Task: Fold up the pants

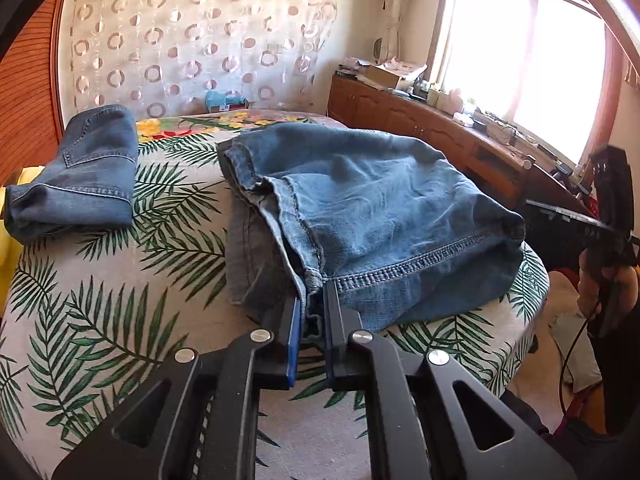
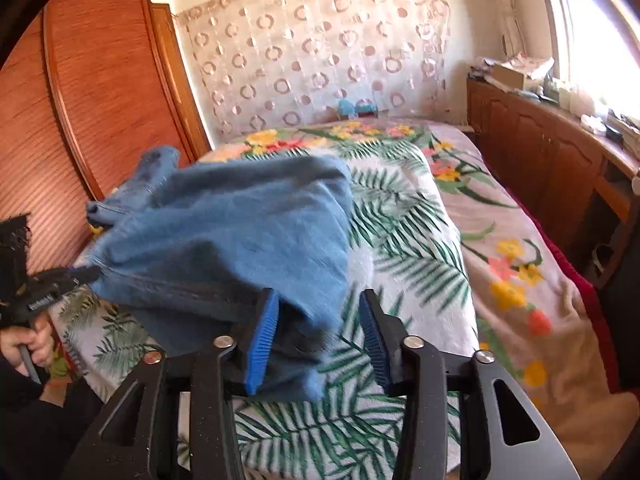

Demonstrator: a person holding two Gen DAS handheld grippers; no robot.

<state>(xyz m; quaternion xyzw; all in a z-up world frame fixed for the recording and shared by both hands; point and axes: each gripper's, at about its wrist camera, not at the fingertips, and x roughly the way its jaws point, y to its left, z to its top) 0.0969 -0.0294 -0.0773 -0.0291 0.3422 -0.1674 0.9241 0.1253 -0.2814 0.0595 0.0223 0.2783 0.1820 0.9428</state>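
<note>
Ribbed blue pads (image 1: pixel 295 344) of left claw (image 1: pixel 314 296) pinch rumpled denim pants (image 1: pixel 360 216).

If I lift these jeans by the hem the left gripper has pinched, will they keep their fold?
Probably not: the jeans look floppy, sagging in wrinkles on the bed. Only the left gripper is clamped on them; the right gripper stands open, so the far side would likely droop.

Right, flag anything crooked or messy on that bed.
The jeans being folded lie rumpled and skewed, one hem sticking out past the folded layer. The left gripper pinches a hem; the right gripper stands open around a corner. The other pair is already folded.
</note>
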